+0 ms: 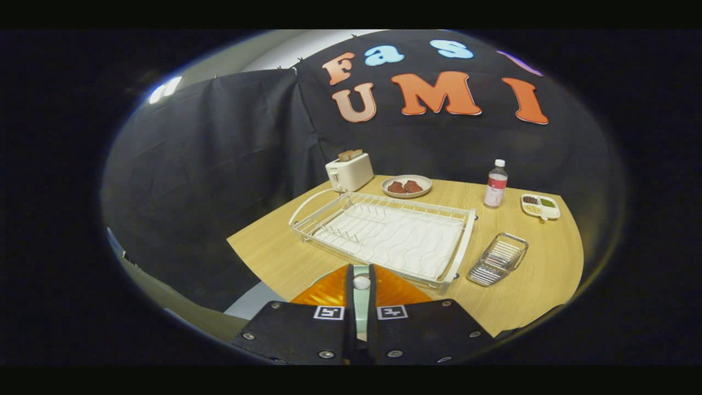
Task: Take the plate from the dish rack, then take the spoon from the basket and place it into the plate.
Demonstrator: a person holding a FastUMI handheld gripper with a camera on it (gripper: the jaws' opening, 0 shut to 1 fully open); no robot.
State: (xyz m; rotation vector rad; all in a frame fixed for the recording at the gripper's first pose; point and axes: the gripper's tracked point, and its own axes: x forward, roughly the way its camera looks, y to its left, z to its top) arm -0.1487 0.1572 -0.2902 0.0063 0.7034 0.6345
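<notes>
Single fisheye cam, mounted on gripper (360, 282), looking forward along its two fingers. Sits just off near edge of table (285, 258), raised a bit, angled down. Fingers nearly together, gripping pale spoon handle over an orange plate (323, 293). Dish rack (386, 236) is closest landmark, just ahead of fingers. Wire basket (498, 259) right of rack. Toaster (349, 171), meat dish (406, 186), bottle (496, 184) beyond rack, near booth wall, pretty small.

gripper (361, 282), square markers, apparently silver screws
</notes>
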